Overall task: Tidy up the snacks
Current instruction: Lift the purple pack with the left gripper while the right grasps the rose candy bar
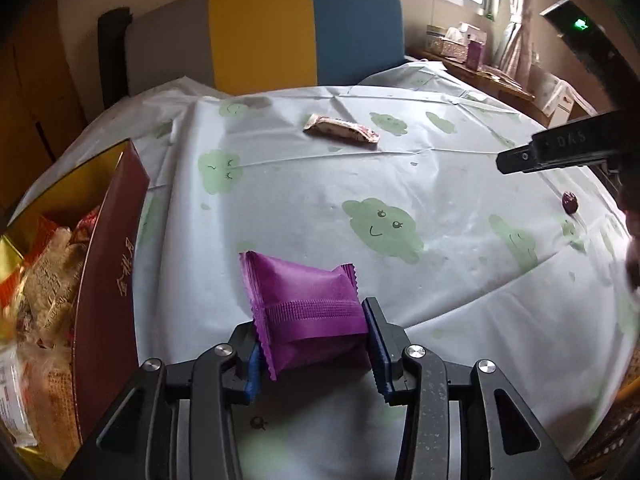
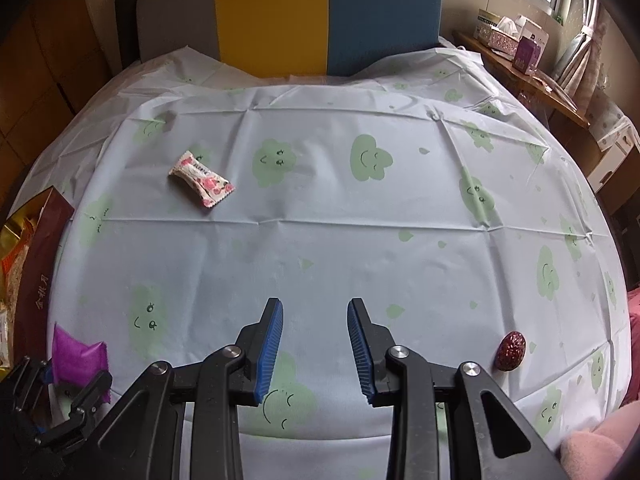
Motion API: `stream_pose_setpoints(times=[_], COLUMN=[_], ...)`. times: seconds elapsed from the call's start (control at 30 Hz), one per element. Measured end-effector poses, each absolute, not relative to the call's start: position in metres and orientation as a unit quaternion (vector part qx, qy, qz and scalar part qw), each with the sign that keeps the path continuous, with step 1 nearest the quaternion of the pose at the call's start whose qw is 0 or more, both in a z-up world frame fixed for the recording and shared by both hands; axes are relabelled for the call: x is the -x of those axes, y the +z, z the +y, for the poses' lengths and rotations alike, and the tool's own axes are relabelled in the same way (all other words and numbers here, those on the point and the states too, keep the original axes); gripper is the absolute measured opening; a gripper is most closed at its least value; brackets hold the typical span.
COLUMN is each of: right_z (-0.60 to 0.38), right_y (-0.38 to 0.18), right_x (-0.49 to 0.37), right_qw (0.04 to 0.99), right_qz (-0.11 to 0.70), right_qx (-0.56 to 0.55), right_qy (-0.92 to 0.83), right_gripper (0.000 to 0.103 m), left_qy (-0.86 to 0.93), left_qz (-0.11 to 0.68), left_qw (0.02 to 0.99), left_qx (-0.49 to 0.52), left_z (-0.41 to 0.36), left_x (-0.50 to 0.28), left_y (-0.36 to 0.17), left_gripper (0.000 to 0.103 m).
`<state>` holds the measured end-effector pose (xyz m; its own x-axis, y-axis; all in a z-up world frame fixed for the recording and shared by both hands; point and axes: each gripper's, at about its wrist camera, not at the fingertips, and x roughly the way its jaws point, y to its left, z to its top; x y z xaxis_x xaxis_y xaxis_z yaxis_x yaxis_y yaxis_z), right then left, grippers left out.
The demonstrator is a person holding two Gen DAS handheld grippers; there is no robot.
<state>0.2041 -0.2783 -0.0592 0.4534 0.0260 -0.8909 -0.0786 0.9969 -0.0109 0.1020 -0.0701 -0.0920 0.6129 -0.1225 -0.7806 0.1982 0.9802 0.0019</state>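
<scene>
Purple foil packet [image 1: 306,312] – puffy, crimped ends, back seam facing up, pinched between the left gripper's [image 1: 312,344] blue pads, tilted, lifted off the cloth. Dark red box [image 1: 108,280] just left of that gripper, gold inside, open, packed with mixed wrapped snacks [image 1: 44,280]. White-and-pink wrapped candy [image 2: 201,179] lies flat, diagonal, well ahead and to the left of the right gripper [image 2: 315,344], whose jaws stand apart with nothing between. Dark red wrinkled date [image 2: 511,351] – unwrapped, on the cloth just right of the right gripper's fingers.
</scene>
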Motion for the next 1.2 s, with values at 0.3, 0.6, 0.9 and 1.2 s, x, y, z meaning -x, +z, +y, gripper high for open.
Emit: stream_pose_setpoints(times=[0.3, 0.6, 0.9, 1.2], right_z=[-0.257, -0.196, -0.147, -0.151], right_y=[-0.061, -0.062, -0.086, -0.097], right_x=[-0.209, -0.259, -0.325, -0.342], right_qw=[0.836, 0.835, 0.817, 0.807], right_qz=[0.544, 0.526, 0.536, 0.553], right_qx=[0.016, 0.062, 0.128, 0.132], right_qy=[0.076, 0.148, 0.169, 0.163], right_gripper=[0.034, 0.034, 0.034, 0.027], left_qy=[-0.092, -0.093, -0.093, -0.095], left_qz=[0.419, 0.411, 0.408, 0.407], left_qw=[0.902, 0.906, 0.908, 0.908], left_qx=[-0.042, -0.036, -0.035, -0.035], left_z=[-0.069, -0.069, -0.068, -0.067], left_x=[-0.095, -0.092, -0.09, -0.089], left_y=[-0.095, -0.095, -0.095, -0.095], left_gripper=[0.044, 0.044, 0.044, 0.044])
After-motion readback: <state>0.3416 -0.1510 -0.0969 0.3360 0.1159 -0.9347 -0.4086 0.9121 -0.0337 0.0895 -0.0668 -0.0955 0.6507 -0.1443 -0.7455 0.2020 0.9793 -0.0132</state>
